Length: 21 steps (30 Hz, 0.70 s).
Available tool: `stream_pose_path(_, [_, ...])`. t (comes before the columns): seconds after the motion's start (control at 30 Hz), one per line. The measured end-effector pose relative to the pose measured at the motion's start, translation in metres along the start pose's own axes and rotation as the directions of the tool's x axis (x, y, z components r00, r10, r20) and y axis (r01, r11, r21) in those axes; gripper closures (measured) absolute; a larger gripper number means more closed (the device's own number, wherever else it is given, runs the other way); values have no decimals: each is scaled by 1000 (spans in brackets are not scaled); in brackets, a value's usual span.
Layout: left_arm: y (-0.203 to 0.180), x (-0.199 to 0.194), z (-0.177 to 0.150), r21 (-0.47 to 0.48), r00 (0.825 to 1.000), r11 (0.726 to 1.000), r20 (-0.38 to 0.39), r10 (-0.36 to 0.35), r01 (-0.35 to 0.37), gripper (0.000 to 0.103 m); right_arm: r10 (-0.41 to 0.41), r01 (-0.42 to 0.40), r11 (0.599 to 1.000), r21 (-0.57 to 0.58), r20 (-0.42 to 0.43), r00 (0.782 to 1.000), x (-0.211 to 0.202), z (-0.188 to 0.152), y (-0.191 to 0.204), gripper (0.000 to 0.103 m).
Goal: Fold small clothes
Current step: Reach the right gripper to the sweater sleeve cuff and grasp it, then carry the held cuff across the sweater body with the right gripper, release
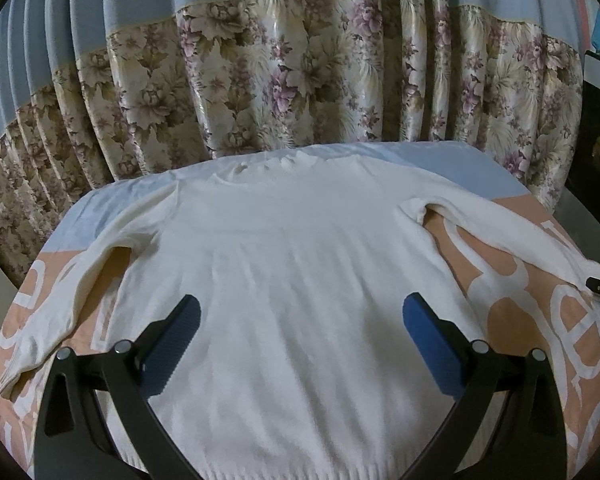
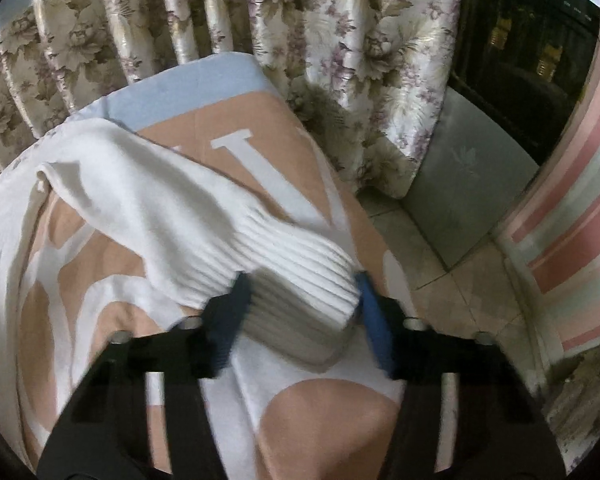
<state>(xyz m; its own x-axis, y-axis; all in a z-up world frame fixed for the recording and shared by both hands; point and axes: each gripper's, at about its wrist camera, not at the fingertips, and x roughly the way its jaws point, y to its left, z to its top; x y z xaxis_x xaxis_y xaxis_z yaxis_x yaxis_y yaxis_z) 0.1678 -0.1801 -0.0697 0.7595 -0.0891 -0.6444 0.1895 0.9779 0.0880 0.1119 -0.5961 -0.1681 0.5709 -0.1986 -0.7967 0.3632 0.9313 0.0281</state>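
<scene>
A white sweater lies flat on a table covered in a peach cloth with large white letters and a pale blue band along the far edge; its collar points to the far edge, its ribbed hem to the near edge, and its body fills the middle. The left sleeve runs down toward the near left corner, lying flat on the cloth; the cuff end rests close to the left edge. The left gripper hangs over the lower body of the sweater, its blue-padded fingers spread wide apart with nothing between them; whether the tips touch the knit cannot be told. The right sleeve stretches out toward the right edge; in the right wrist view its ribbed cuff sits between the fingers of the right gripper, one dark pad against its left side and one blue pad against its right, so the fingers are closed on the cuff; the cuff appears raised a little off the cloth, casting a shadow below it. Behind the table hangs a floral curtain with a blue upper part; to the right stand a dark cabinet and a pink-striped fabric above a tiled floor.
</scene>
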Motion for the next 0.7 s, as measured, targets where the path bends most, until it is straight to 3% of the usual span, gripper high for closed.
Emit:
stream_pose_path(0.07, [0,2,1,0,1000,1000,3,1,-1,2,-9,9,1000,-22,5,1000,-2,0,7,77])
stream_pose_path(0.1, [1,3,2,-1,1000,1000,2,1,-1,2,-9,9,1000,-22,3,1000,-3,1,9,78])
stream_pose_path(0.4, [8,14,10,8,1000,1000,5,-1,1,2,-16,16,1000,-21,9,1000,-20,8,28,82])
stream_pose_path(0.7, [34,22,24,3,1000,1000,20,-1,1,2,137,-135,988,-70,32,990,-46,39,100,85])
